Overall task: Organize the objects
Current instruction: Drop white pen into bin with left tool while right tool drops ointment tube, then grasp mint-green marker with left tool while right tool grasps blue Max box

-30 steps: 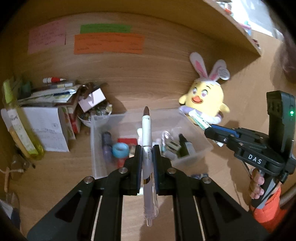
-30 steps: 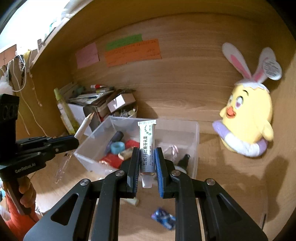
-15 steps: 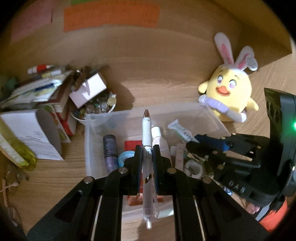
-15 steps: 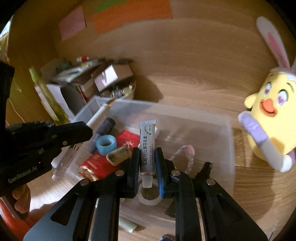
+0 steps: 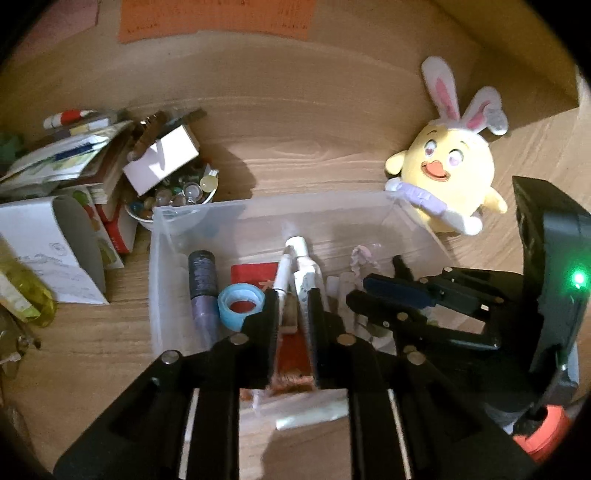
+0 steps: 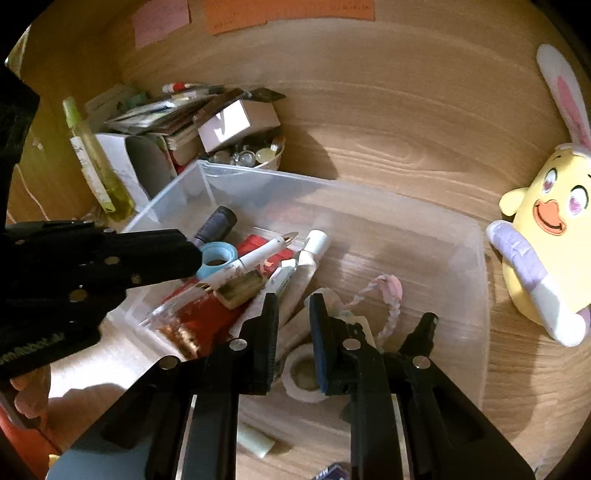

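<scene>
— Our left hand-held gripper (image 5: 291, 314) hangs over the clear bin (image 5: 155, 266), fingers parted and empty; our right hand-held gripper (image 6: 293, 314) is likewise spread with nothing between its pads.

— Where are the pen and the tube?

— Both lie inside the bin: the white pen (image 6: 255, 258) rests across the clutter beside the blue tape roll (image 6: 218, 258), the white tube (image 6: 303, 266) just next to it.

— We judge them light; the pen stiff and slick, best pinched mid-barrel, the tube soft, best taken at its flat body.

— Any writing?

— Farther off, the orange note (image 6: 288, 11) is too blurred to read; beside the bin sits the yellow plush chick (image 6: 546, 236).
</scene>
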`<act>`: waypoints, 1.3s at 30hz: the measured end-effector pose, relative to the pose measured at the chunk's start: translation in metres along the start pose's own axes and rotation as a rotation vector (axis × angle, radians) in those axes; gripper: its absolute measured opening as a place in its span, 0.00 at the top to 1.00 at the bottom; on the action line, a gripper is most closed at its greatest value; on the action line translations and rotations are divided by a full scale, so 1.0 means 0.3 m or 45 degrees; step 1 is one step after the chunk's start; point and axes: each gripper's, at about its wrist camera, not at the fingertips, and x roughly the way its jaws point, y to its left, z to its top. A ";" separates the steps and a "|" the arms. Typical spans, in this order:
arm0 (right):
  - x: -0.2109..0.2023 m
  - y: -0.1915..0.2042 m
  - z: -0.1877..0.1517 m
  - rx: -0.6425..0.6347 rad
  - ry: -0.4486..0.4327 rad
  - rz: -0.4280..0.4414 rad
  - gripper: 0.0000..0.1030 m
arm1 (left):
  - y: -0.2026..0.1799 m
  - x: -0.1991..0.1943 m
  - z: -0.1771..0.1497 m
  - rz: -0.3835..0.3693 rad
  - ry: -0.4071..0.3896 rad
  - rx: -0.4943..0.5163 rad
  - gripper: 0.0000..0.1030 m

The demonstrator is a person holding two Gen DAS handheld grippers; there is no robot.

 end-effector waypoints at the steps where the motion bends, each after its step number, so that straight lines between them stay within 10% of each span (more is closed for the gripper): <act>1: -0.018 -0.001 -0.003 -0.001 -0.009 0.005 0.85 | -0.003 -0.023 -0.007 0.000 -0.018 0.000 0.75; 6: -0.145 -0.013 -0.049 -0.025 -0.094 -0.011 0.74 | -0.039 -0.126 -0.060 0.053 -0.109 0.054 0.41; 11: -0.248 -0.036 -0.125 -0.037 -0.145 -0.040 0.66 | -0.077 -0.175 -0.138 0.042 -0.111 0.094 0.30; 34: -0.116 -0.123 -0.383 -0.060 0.114 -0.043 0.53 | -0.207 0.148 -0.256 -0.052 0.242 0.312 0.31; 39: -0.122 -0.115 -0.388 -0.052 0.112 -0.036 0.53 | -0.202 0.148 -0.276 -0.017 0.244 0.322 0.46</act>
